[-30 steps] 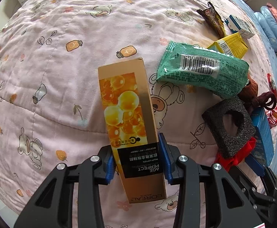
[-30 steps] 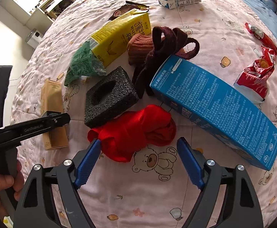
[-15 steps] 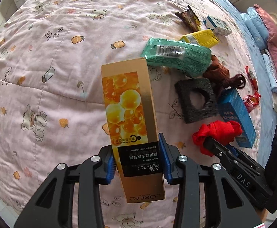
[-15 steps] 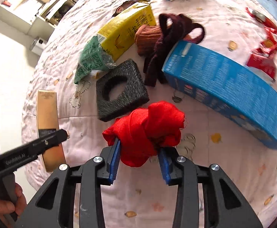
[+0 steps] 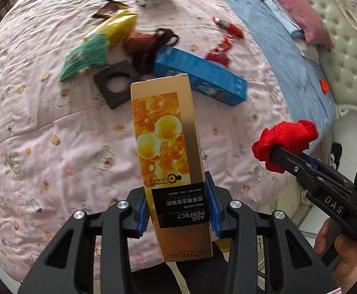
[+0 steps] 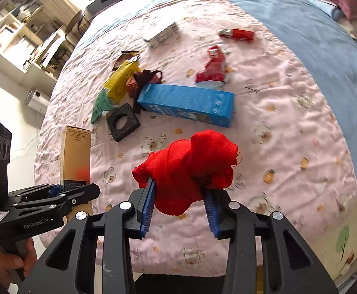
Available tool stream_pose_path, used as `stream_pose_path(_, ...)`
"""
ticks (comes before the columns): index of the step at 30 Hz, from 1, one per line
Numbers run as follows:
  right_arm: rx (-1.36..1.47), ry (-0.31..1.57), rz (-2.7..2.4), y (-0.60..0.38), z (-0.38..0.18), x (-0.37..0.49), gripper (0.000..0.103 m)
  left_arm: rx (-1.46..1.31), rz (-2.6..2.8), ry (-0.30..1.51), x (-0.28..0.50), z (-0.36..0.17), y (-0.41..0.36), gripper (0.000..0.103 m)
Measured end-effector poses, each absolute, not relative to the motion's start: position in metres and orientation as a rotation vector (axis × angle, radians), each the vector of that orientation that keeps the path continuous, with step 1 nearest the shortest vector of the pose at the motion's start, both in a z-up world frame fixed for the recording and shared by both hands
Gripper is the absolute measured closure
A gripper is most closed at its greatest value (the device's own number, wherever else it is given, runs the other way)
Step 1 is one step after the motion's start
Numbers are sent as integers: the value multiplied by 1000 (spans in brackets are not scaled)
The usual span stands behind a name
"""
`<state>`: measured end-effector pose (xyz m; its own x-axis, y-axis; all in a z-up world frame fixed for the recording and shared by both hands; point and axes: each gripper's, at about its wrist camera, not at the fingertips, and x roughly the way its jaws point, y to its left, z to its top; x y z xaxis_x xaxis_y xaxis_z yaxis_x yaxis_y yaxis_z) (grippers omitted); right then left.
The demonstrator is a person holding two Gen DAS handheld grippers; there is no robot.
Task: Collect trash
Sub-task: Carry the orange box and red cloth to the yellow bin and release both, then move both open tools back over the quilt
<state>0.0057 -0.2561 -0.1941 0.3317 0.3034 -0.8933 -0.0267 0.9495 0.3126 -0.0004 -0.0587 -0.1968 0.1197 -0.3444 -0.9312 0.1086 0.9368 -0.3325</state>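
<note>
My left gripper (image 5: 177,207) is shut on a tall gold L'Oreal lotion box (image 5: 168,152) and holds it upright, well above the pink bedspread (image 5: 43,134); the box also shows in the right wrist view (image 6: 76,154). My right gripper (image 6: 181,210) is shut on a crumpled red cloth (image 6: 188,169), lifted above the bed; the cloth also shows at the right of the left wrist view (image 5: 286,142). Left on the bed are a blue carton (image 6: 188,103), a black foam square (image 6: 123,122), a green wrapper (image 6: 101,105), a yellow packet (image 6: 121,80) and red wrappers (image 6: 214,67).
A dark brown cloth (image 6: 145,78) lies beside the blue carton. A small white box (image 6: 165,34) and a red stick pack (image 6: 238,34) lie farther back. Pillows (image 5: 298,7) and a tufted headboard (image 5: 347,56) are at the right. Shelves (image 6: 19,39) stand beyond the bed.
Both grippers have risen and drawn back from the bed with their loads. The right gripper closed on the red cloth and lifted it; the remaining litter now looks smaller and farther.
</note>
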Motion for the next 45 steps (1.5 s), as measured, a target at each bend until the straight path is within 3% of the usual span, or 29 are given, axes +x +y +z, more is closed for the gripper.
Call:
stream_pose_path(9, 399, 1239, -35, -371, -198, -111, 67, -1, -601, 1464, -79, -195, -201, 63)
stream_pose_path(21, 512, 1349, -262, -496, -255, -299, 66, 212, -816, 1621, -219, -261, -369, 63)
stream_pose_path(28, 524, 1400, -248, -514, -289, -337, 66, 315, -842, 1665, -256, -302, -423, 64)
stream_pose_path(31, 512, 1414, -221, -518, -298, -341, 61, 313, -850, 1688, -257, -310, -434, 63)
stream_pose_path(32, 511, 1421, -211, -519, -300, -342, 56, 318, -840, 1697, -257, -312, -437, 57)
stream_pose_path(33, 506, 1423, -209, -520, -303, -341, 51, 329, -823, 1698, -255, -314, -435, 39)
stream_pose_path(34, 493, 1429, -212, -521, -303, -342, 44, 330, -808, 1688, -254, -313, -436, 33)
stream_pose_path(45, 508, 1403, -217, -533, -300, -339, 43, 297, -776, 1672, -242, -303, -424, 27)
